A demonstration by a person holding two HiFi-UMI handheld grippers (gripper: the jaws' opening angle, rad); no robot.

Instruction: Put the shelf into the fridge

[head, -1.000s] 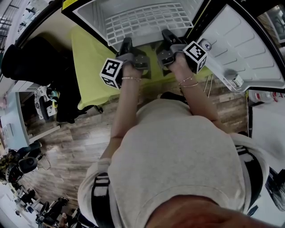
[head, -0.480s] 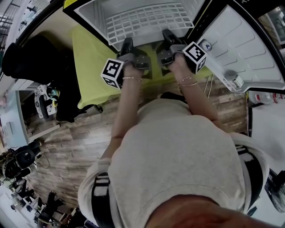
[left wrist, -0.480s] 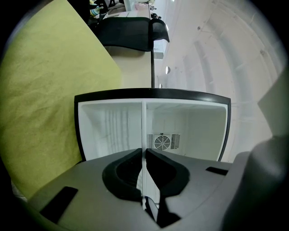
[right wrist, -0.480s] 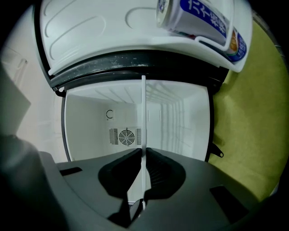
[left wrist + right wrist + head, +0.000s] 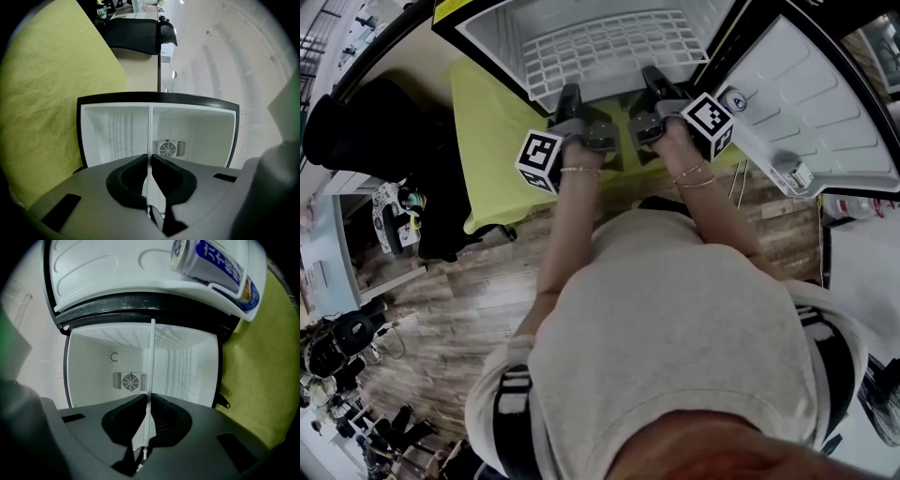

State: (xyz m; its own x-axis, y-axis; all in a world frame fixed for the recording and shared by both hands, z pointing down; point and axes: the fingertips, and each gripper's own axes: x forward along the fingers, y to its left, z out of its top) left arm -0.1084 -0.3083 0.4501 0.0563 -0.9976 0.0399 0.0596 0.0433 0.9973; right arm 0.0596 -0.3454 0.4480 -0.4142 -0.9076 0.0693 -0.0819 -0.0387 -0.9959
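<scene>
The left gripper (image 5: 569, 95) (image 5: 150, 160) was closed on the near edge of the shelf (image 5: 605, 45), its two dark pads pressed against either side of the thin white panel, which appeared edge-on in the left gripper view (image 5: 150, 131). The right gripper (image 5: 650, 77) (image 5: 150, 401) was clamped on the same edge in like manner, with the shelf (image 5: 152, 357) seen as a narrow white line running away from between its pads.

In the head view the two grippers were placed side by side, the left one toward the shelf's left half and the right one toward its right half. The marker cubes (image 5: 539, 157) (image 5: 710, 116) were turned outward, beside the person's wrists.

The shelf, a white grid, was held level and extended forward from the jaws into the open cavity of the fridge (image 5: 492, 37) (image 5: 117, 131) (image 5: 93, 366). Most of its length lay inside the white walls; only the gripped edge remained at the opening. A round fan vent (image 5: 168, 148) (image 5: 130, 381) was shown on the back wall, beyond the far end of the shelf.

The fridge door (image 5: 825, 103) (image 5: 117, 268) was swung open at the right, and a can (image 5: 215, 263) was lodged in its rack.

A yellow-green cloth (image 5: 492, 141) (image 5: 47, 93) (image 5: 267, 357) was spread under the fridge, and a wooden floor (image 5: 459, 291) was seen below it.
</scene>
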